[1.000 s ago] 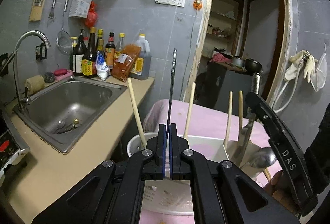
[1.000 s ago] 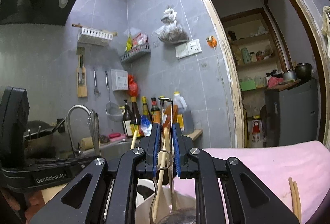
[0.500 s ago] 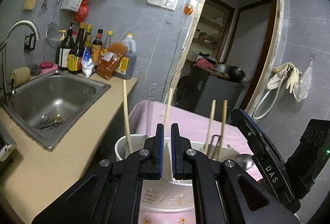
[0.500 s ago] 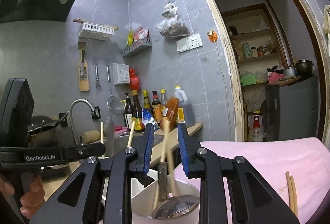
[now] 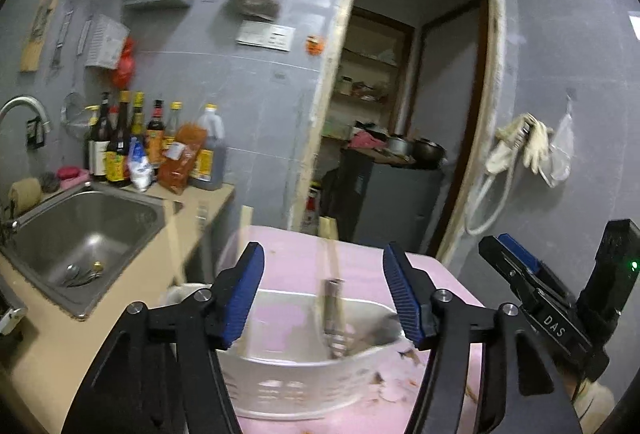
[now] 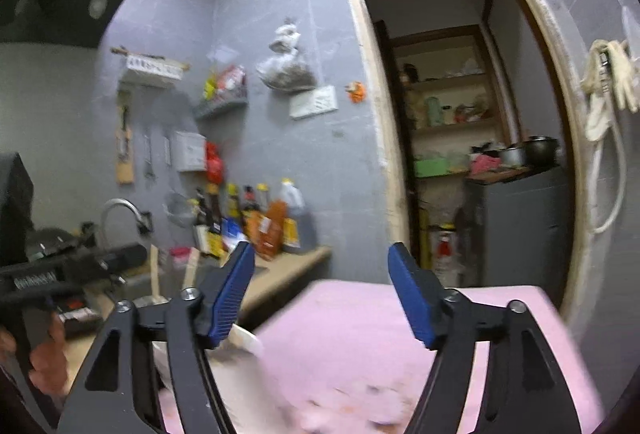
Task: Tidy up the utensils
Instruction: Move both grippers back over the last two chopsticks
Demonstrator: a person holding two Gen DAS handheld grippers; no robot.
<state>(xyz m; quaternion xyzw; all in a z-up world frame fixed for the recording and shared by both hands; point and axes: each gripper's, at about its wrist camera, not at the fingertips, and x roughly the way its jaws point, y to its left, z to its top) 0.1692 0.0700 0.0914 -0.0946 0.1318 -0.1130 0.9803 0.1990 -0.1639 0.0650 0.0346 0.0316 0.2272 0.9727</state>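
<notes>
Both claws have just been opening, and nothing sits between the blue pads of either one now. A second ago our left claw [image 5: 323, 290] was pinched on a thin metal rod and our right claw [image 6: 321, 292] was closed around a wire handle; now both stand wide apart and empty, drawn a little back from the basket [image 5: 304, 374]. We read this as two utensils just dropped off: the placing step for this pair looks done, and the next job is likely to fetch more.

The basket is our landmark. It is white and slotted and rests on the pink surface [image 5: 296, 254], straight ahead of the left claw and low between its fingers. In the right wrist view only a white edge of it shows, below that claw's left finger. The sink [image 5: 88, 230] lies left of the basket, the doorway beyond it.

The utensils stand inside the basket with their long axes close to upright, working ends down and handles up. A metal handle [image 5: 333, 310] rises near the basket's middle, tilted slightly, though blur keeps us from naming the tool. Two pale wooden sticks [image 5: 326, 234] rise above the basket's far rim, one to the left, one nearer the middle, both almost vertical. Whether anything lies flat in the basket's bottom we cannot tell
</notes>
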